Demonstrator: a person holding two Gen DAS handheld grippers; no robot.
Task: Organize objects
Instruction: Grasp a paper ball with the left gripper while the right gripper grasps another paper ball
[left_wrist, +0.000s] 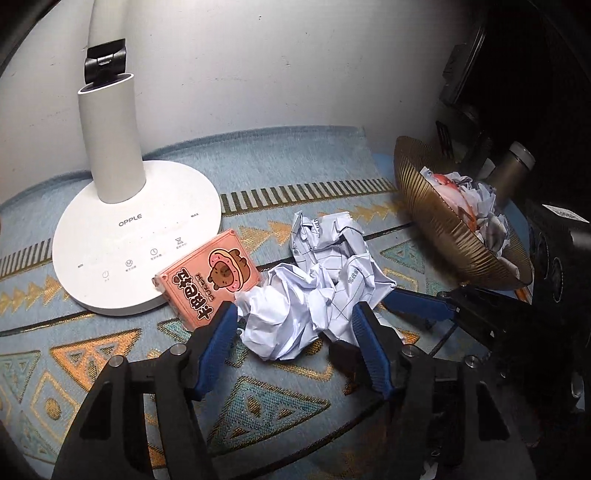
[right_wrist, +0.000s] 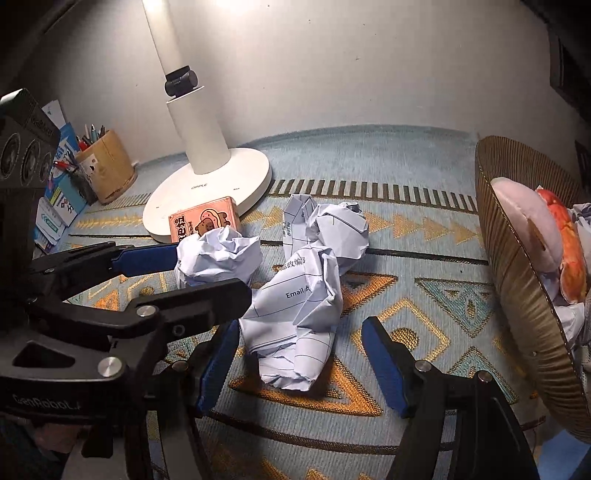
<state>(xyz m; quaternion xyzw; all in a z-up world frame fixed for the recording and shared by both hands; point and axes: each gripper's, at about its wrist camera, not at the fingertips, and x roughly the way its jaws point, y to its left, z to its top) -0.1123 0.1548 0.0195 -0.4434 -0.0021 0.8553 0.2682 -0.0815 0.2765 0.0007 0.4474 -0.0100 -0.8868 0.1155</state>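
Three crumpled papers lie on the patterned cloth. My left gripper (left_wrist: 294, 310) is shut on the white paper ball (left_wrist: 280, 325), which sits by the pink card box (left_wrist: 210, 280); the right wrist view shows its jaws pinching that ball (right_wrist: 218, 254). My right gripper (right_wrist: 301, 323) stands open around the lined paper wad (right_wrist: 295, 325) printed "Email", with a gap at its right pad. One of its blue fingers (left_wrist: 417, 306) shows in the left wrist view. A third wad (right_wrist: 332, 229) lies behind them. A gold ribbed bowl (right_wrist: 517, 280) on the right holds crumpled paper and pink and orange items.
A white desk lamp's base (left_wrist: 129, 251) stands at the back left against the wall, with the pink box leaning on its rim. A wooden pen holder (right_wrist: 107, 166) and some leaflets are at the far left. Dark equipment stands behind the bowl.
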